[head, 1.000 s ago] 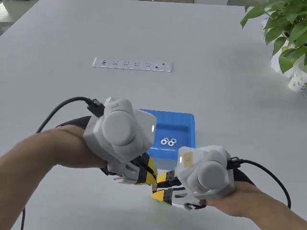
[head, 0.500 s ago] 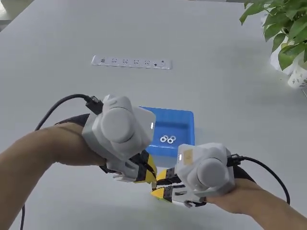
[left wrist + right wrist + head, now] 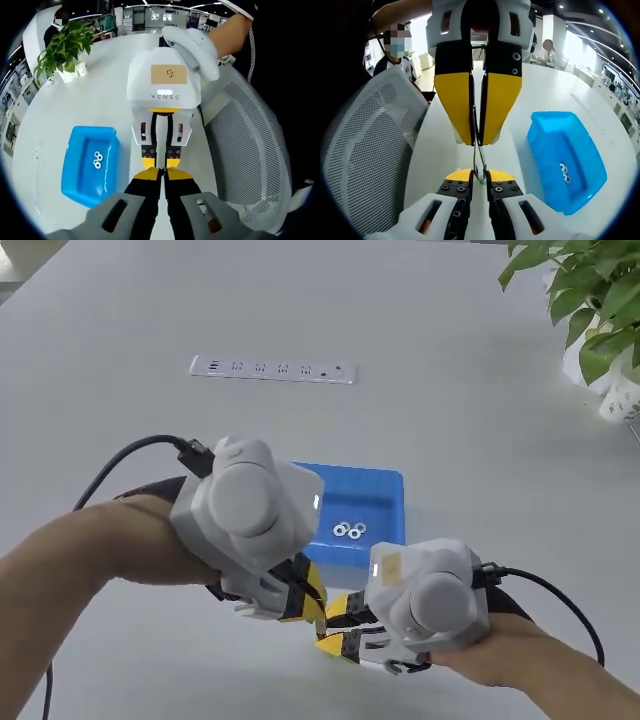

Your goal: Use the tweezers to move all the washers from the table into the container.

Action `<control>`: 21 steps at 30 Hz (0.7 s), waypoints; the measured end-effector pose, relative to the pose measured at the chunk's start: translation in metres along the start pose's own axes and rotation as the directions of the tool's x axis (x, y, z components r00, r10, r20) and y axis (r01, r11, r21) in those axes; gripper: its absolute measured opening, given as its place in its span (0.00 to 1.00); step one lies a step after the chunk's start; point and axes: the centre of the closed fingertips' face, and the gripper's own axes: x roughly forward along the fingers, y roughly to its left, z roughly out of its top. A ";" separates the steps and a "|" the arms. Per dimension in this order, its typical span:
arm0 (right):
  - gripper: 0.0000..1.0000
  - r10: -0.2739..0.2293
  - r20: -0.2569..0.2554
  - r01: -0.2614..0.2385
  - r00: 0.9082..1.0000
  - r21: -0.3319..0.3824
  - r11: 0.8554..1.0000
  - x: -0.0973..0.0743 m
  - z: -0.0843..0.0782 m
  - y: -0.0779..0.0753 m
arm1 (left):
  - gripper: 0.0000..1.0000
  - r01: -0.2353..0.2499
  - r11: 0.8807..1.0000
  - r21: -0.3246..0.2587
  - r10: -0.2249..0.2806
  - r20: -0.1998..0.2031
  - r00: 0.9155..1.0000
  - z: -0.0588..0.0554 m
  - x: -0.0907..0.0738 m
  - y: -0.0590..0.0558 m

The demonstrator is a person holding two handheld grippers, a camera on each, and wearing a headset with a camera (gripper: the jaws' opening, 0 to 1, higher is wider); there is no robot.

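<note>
Washers (image 3: 350,530), three as far as the head view tells, lie close together on the floor of the blue container (image 3: 385,490), which stands on the grey counter (image 3: 450,390) just beyond the two grippers. In the left gripper view the washers (image 3: 97,159) sit near the middle of the container (image 3: 75,175).

Just in front of the container, the tweezers (image 3: 479,160) run as a thin metal strip between the two grippers, which face each other tip to tip above the counter. The left gripper (image 3: 479,142) has its yellow tongs clenched on the tweezers' two arms. The right gripper (image 3: 479,176) has its tongs clenched on the rounded end of the tweezers. In the head view the left gripper (image 3: 308,602) and the right gripper (image 3: 335,628) meet near the counter's near edge, each held in a hand.

Farther off, a white power strip (image 3: 272,370) lies flat on the counter, well apart from the container, and a potted plant (image 3: 585,290) stands at the far right corner. A mesh chair (image 3: 365,150) stands beside the counter.
</note>
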 end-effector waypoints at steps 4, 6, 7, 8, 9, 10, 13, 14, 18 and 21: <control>0.12 -0.002 -0.006 0.002 1.000 -0.008 1.000 0.000 -0.001 0.000 | 0.06 0.000 1.000 0.008 0.000 -0.002 1.000 0.000 0.000 0.000; 0.12 -0.004 -0.009 0.003 1.000 -0.011 1.000 0.000 -0.001 0.000 | 0.06 0.001 1.000 0.012 -0.001 -0.004 1.000 0.001 0.001 0.000; 0.12 -0.002 -0.008 0.002 1.000 -0.008 1.000 0.000 -0.001 0.000 | 0.06 0.003 1.000 0.014 -0.003 -0.003 1.000 0.001 0.001 0.000; 0.12 -0.003 -0.009 0.003 1.000 -0.008 1.000 0.000 -0.001 0.000 | 0.06 0.002 1.000 0.013 -0.002 -0.003 1.000 0.002 0.001 0.000; 0.12 -0.003 -0.009 0.003 1.000 -0.007 1.000 0.000 -0.002 0.000 | 0.06 0.002 1.000 0.012 -0.002 -0.003 1.000 0.002 0.002 0.001; 0.12 -0.003 -0.009 0.003 1.000 -0.006 1.000 0.000 -0.002 0.000 | 0.06 0.002 1.000 0.015 -0.002 -0.003 1.000 0.002 0.002 0.001; 0.12 -0.005 -0.005 0.005 1.000 0.000 1.000 0.000 -0.002 -0.001 | 0.06 0.005 1.000 0.014 -0.005 -0.003 1.000 0.003 0.003 0.002; 0.12 -0.005 -0.004 0.005 1.000 0.001 1.000 0.000 -0.002 -0.001 | 0.06 0.006 1.000 0.015 -0.006 -0.003 1.000 0.003 0.003 0.002; 0.11 -0.009 -0.003 0.009 1.000 0.006 1.000 0.000 -0.002 -0.002 | 0.06 0.006 1.000 0.016 -0.006 -0.002 1.000 0.003 0.004 0.003; 0.11 -0.010 -0.003 0.010 1.000 0.009 1.000 0.000 -0.002 -0.002 | 0.06 0.007 1.000 0.015 -0.007 -0.003 1.000 0.003 0.004 0.003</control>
